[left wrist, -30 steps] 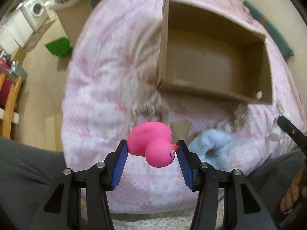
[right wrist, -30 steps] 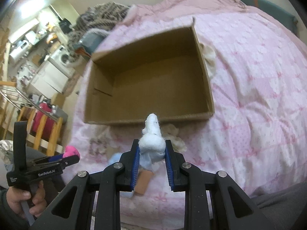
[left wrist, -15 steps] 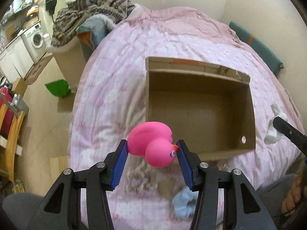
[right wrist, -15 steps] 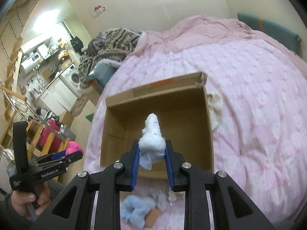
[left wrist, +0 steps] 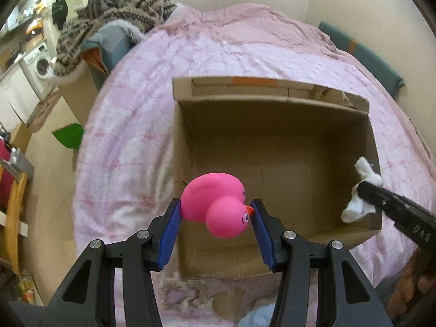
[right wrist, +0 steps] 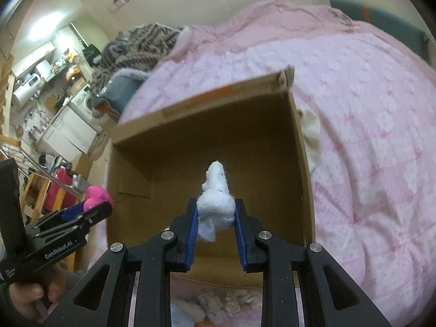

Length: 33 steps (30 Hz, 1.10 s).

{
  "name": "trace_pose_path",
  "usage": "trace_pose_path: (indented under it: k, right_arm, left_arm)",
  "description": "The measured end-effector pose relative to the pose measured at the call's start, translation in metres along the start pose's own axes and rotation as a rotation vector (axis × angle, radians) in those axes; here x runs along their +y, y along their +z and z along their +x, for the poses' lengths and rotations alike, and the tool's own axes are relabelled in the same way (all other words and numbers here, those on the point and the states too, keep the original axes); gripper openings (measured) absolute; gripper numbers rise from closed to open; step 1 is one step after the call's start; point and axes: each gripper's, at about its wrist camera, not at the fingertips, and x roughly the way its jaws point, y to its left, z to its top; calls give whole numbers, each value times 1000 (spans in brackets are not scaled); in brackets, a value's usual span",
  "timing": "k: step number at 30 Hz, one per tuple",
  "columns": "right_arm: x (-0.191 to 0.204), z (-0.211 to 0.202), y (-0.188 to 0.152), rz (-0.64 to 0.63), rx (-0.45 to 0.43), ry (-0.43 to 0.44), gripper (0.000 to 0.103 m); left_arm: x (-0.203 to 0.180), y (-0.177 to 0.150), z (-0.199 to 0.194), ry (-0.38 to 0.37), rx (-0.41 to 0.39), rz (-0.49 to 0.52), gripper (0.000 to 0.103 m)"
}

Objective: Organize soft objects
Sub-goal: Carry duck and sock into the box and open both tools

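Pink rubber duck (left wrist: 218, 204) is pinched between the blue pads (left wrist: 170, 234) of the left claw (left wrist: 215, 226), about half open around it, beak pointing to 3 o'clock against the right pad. It's held above the near left part of the cardboard box (left wrist: 275, 141), whose brown floor is seen bare in both wrist views. The box is parked on a bed (left wrist: 130, 125) covered with a pink patterned quilt, flaps folded out at the 12 o'clock side. At 3 o'clock in the left wrist view, the white fluffy soft toy (left wrist: 359, 190) is seen poking out of the right claw's black tip over the box's right wall.

Over in the right wrist view, the right claw (right wrist: 215, 234) is closed down fairly narrow on that white toy (right wrist: 215, 204), which sticks up past the fingertips toward 12 o'clock, over the near edge of the box (right wrist: 212, 141). The left claw with the duck (right wrist: 96, 194) is spotted at 9 o'clock, gripped by a hand (right wrist: 30, 297) at the lower left. A light blue fuzzy thing (left wrist: 259, 317) and some crumpled patterned fabric (left wrist: 188, 291) are left lying on the quilt at 6 o'clock, just outside the box.
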Motion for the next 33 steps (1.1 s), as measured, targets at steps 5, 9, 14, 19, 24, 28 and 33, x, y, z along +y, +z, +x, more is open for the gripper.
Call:
trace_pose_path:
  k: [5,9,14,19,24,28,33]
  right_arm:
    - [-5,19,-9,0,52,-18,27]
    - [-5,35,-13,-15,98,-55,26]
    - [-6,49,-20,-12,156,-71,26]
    - [-11,46,-18,22,146,-58,26]
    - [-20,46,-17,71,145,-34,26]
    - [-23,47,-21,72,155,-28,26]
    - [-23,48,-21,59,167,-34,26]
  left_arm:
    - [-3,-14,24,-6,36,-5,48]
    - [-5,-24,38,-13,56,-3,48]
    - [-8,-27,37,-3,24,31,48]
    - [-4,-26,34,-24,17,15,48]
    - [-5,-27,32,-37,17,18,48]
    - [-6,-26,33,-60,29,13,48]
    - [-6,-26,35,-70,45,4,48]
